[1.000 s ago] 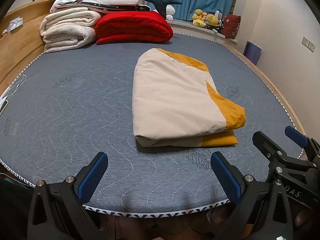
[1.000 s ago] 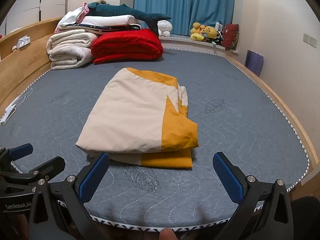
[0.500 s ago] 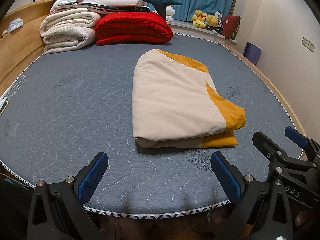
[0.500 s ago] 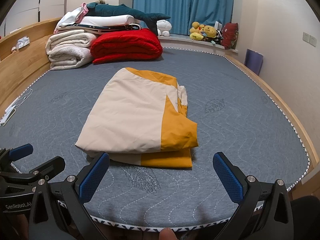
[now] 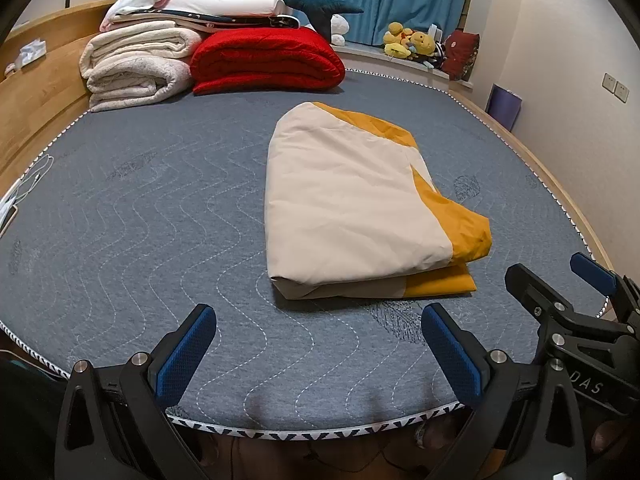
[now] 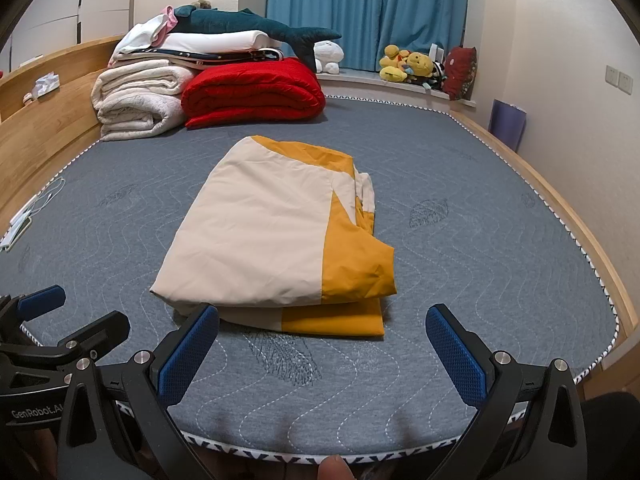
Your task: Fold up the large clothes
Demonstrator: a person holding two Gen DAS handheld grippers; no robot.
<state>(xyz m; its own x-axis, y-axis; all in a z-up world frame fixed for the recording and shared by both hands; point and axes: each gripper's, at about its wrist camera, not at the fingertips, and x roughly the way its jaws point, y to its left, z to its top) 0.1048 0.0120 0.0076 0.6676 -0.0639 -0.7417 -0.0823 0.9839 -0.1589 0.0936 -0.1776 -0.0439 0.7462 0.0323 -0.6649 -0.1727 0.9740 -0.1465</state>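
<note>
Both fisheye views are evenly lit by soft indoor light from above, moderately bright and without glare. The folded cloth [image 5: 352,204] casts only a thin, soft shadow along its near edge onto the mattress [image 5: 132,216]. Focus is sharp throughout. Straight lines bow strongly toward the edges, and all four corners are vignetted black.

My left gripper [image 5: 319,350] is spread wide, holding nothing, level and pointing forward. My right gripper [image 6: 322,354] sits just beside it, its blue pads [image 6: 456,356] equally far apart, gripping nothing, both held low.
</note>
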